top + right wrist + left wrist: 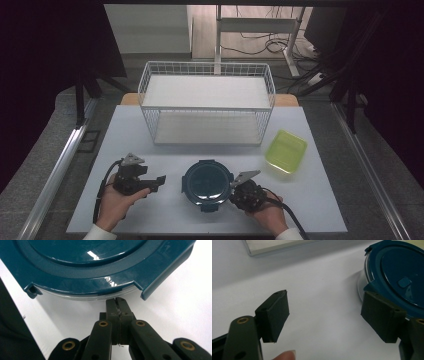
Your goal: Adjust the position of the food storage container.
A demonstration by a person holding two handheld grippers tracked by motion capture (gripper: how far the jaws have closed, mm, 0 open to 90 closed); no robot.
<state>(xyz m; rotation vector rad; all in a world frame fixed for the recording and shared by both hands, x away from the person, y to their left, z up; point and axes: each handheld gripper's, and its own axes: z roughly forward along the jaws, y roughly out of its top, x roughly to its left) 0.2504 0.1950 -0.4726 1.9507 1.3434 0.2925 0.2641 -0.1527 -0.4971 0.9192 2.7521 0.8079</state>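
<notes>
Now the right gripper, fingers pressed together, noses at the blue-lidded container rim, probably unlatching it; left gripper waits spread beside it; next, likely lift a lid tab.

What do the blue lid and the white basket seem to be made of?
Blue lid: probably hard plastic, glossy; it shows sharp light reflections and moulded clip flaps. The bowl under it looks clear, glass or plastic. Basket: thin wire grid, likely metal with a matte white coating.
</notes>
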